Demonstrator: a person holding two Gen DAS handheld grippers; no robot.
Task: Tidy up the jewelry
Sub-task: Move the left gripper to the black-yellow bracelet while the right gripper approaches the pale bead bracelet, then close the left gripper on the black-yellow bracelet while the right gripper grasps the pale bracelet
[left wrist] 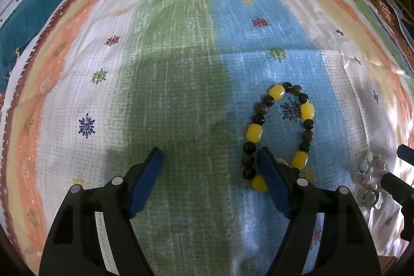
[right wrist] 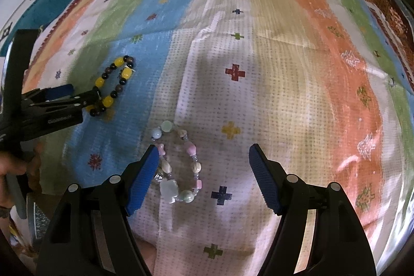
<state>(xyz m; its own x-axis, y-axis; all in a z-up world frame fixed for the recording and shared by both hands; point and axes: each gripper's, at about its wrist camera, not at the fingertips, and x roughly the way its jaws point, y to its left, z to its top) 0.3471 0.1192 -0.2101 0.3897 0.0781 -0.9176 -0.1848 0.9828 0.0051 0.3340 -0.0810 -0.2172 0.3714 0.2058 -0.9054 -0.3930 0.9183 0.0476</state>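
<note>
With its fingers apart, the left gripper (left wrist: pixel 210 156) should slide right until the yellow-and-dark bead bracelet (left wrist: pixel 279 132) under its right finger lies between them, while the right gripper (right wrist: pixel 203 152), equally spread, shifts left to centre the pastel bracelet (right wrist: pixel 177 163) by its left finger

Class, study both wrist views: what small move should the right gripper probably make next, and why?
Probably shift the right gripper slightly left, then close. It is open, and the pastel bracelet lies on the cloth against its left finger, off-centre. The left gripper is open beside the yellow-and-dark bracelet.

Yellow/dk-brown bracelet (left wrist: pixel 279 131), pastel bracelet (right wrist: pixel 178 162), striped cloth (left wrist: pixel 181 69) w/ prob. snowflake motifs.
</note>
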